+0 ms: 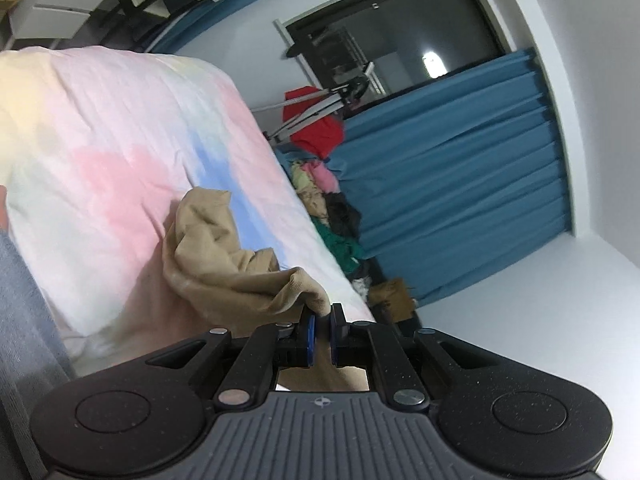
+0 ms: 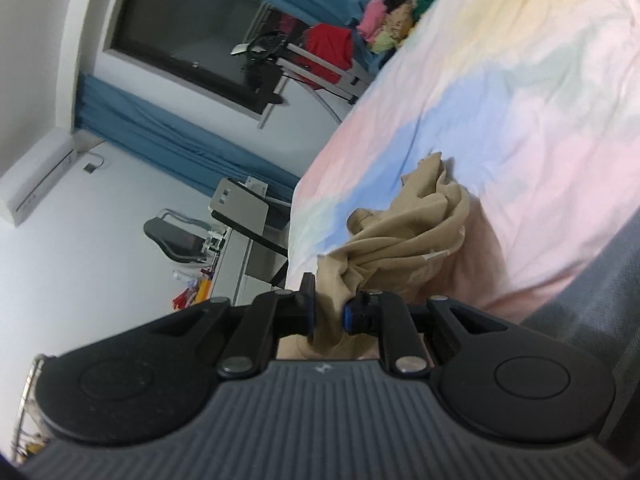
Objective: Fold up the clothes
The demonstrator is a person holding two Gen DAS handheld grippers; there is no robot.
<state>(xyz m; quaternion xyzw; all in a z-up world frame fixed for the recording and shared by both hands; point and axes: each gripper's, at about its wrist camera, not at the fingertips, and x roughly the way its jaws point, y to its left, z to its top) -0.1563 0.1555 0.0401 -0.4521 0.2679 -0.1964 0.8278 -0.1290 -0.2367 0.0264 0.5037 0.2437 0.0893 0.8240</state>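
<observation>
A tan garment [image 1: 224, 264] lies bunched on a bed with a pastel tie-dye sheet [image 1: 112, 152]. My left gripper [image 1: 322, 322] is shut on one edge of the tan garment and lifts it off the sheet. In the right wrist view the same tan garment [image 2: 404, 240] hangs crumpled from my right gripper [image 2: 329, 312], which is shut on another part of its edge. The pastel sheet [image 2: 520, 100] fills the right of that view. Both cameras are tilted sideways.
A pile of mixed clothes [image 1: 332, 208] lies at the bed's far end by blue curtains [image 1: 460, 176]. A red garment [image 1: 316, 124] hangs on a rack under a dark window [image 1: 400, 32]. A desk and chair [image 2: 224, 232] stand beside the bed.
</observation>
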